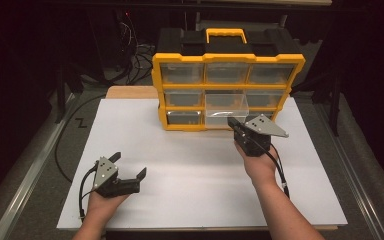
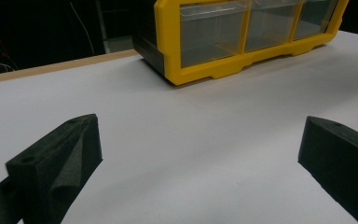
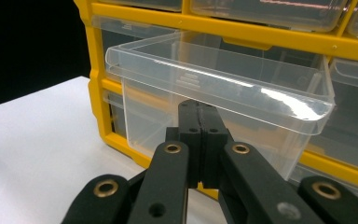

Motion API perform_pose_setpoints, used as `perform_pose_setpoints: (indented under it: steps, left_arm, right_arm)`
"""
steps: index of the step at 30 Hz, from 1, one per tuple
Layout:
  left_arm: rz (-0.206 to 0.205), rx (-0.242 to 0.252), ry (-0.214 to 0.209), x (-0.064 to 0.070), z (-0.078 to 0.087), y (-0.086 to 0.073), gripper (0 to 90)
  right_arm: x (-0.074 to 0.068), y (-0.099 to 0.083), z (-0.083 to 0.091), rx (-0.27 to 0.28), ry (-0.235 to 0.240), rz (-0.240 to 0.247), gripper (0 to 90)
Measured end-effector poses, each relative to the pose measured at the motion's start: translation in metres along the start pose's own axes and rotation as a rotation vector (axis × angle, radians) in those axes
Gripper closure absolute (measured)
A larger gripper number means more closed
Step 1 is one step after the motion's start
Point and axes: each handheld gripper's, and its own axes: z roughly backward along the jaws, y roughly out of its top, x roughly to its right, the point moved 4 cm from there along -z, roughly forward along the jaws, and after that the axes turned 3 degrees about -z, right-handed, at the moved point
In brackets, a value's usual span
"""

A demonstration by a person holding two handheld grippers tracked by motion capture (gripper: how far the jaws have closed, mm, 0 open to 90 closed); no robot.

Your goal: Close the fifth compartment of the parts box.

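Jaws of the right gripper [image 3: 199,135] pressed together beneath the lip of the clear plastic drawer [image 3: 223,88], half out of the yellow-framed organiser cabinet [image 1: 227,60]; left gripper [image 1: 129,172] spread, idle over the white surface [image 1: 190,165]; pull straight, level.

White board and dark surroundings

A white tabletop sheet [image 1: 180,165] lies on a wooden board [image 1: 130,92]; behind that board, cables [image 1: 140,60] tangle in darkness.

I see the organizer [image 1: 227,90] at the table's [image 1: 180,165] far edge; its middle drawer [image 1: 225,107] protrudes forward, right gripper [image 1: 236,125] directly before it, left gripper [image 1: 129,167] near-left.
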Motion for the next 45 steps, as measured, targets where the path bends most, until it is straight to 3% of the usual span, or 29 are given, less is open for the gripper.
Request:
perform_pose_setpoints:
  steps: [45]
  left_arm:
    - [0.014,0.029,-0.01,-0.001,0.003,0.002,0.2]
  right_arm:
    - [0.003,0.006,-0.026,-0.024,-0.04,0.016,90.0]
